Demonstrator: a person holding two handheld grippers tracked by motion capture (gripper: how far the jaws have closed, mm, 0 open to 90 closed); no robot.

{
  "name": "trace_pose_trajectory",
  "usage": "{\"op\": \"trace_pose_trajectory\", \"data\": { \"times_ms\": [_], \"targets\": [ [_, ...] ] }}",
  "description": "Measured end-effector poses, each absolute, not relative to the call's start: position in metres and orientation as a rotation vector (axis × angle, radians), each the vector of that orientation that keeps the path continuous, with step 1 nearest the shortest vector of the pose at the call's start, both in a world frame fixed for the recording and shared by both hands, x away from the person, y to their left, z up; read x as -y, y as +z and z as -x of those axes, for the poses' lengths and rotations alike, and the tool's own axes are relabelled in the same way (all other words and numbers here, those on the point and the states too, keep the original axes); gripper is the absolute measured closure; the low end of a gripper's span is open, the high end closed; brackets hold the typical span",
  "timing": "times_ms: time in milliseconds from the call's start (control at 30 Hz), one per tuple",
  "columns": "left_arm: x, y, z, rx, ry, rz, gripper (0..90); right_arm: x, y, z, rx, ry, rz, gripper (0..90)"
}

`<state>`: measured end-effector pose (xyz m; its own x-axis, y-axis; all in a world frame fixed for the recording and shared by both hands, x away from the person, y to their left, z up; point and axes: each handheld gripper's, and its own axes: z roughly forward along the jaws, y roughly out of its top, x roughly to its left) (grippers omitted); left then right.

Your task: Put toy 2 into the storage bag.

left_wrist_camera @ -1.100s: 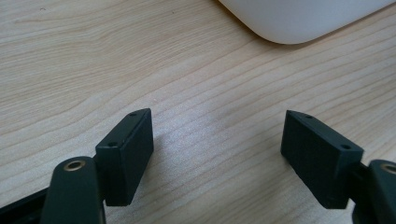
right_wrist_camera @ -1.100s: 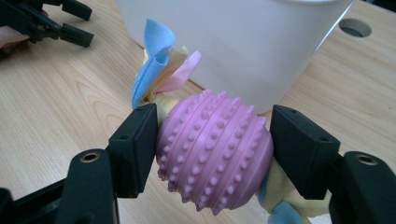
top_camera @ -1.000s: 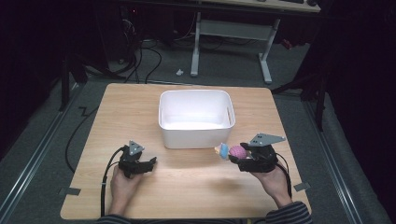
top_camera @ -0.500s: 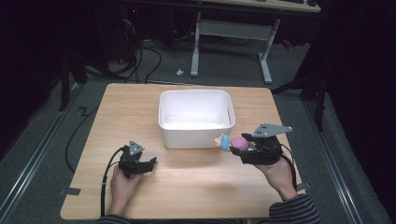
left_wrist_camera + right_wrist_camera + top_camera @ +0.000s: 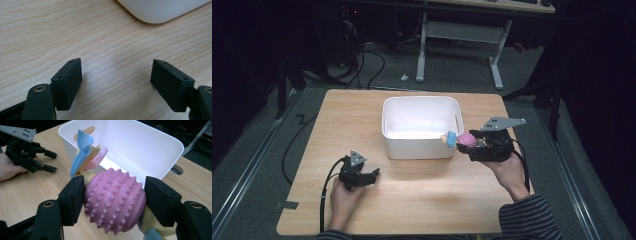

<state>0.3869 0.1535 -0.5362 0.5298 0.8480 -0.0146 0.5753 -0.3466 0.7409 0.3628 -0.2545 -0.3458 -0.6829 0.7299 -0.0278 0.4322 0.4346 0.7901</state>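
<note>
Dim room, wooden table [image 5: 422, 195]: right claw [image 5: 113, 200], clamped on pink spiky ball [image 5: 115, 199], now lifted beside white bin [image 5: 422, 107], ready to drop; left claw [image 5: 117, 82] agape, idle.

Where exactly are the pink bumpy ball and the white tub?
pink bumpy ball [image 5: 115, 201]: right gripper view, middle of its studded surface.
white tub [image 5: 420, 148]: high view, its near outer wall.

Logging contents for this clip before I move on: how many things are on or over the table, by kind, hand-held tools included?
White plastic bin: 1
Pink knobbly rubber ball toy with blue, yellow and pink cloth strips: 1, clamped in the right tongs
Black hand-held tongs: 2, the right and the open, empty left tongs
Total: 4
</note>
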Motion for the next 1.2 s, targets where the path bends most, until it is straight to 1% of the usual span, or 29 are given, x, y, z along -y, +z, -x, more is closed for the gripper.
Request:
{"op": "trace_pose_trajectory", "data": {
  "times_ms": [700, 1200],
  "targets": [
    [-0.154, -0.536, -0.387, -1.151, 0.491, -2.059, 25.5, 0.235, -0.331, -0.406, -2.318, 1.085, -1.010, 34.8],
    [-0.154, -0.536, -0.387, -1.151, 0.491, -2.059, 25.4, 0.216, -0.343, -0.434, -2.355, 1.049, -1.036, 34.5]
  ]
}}
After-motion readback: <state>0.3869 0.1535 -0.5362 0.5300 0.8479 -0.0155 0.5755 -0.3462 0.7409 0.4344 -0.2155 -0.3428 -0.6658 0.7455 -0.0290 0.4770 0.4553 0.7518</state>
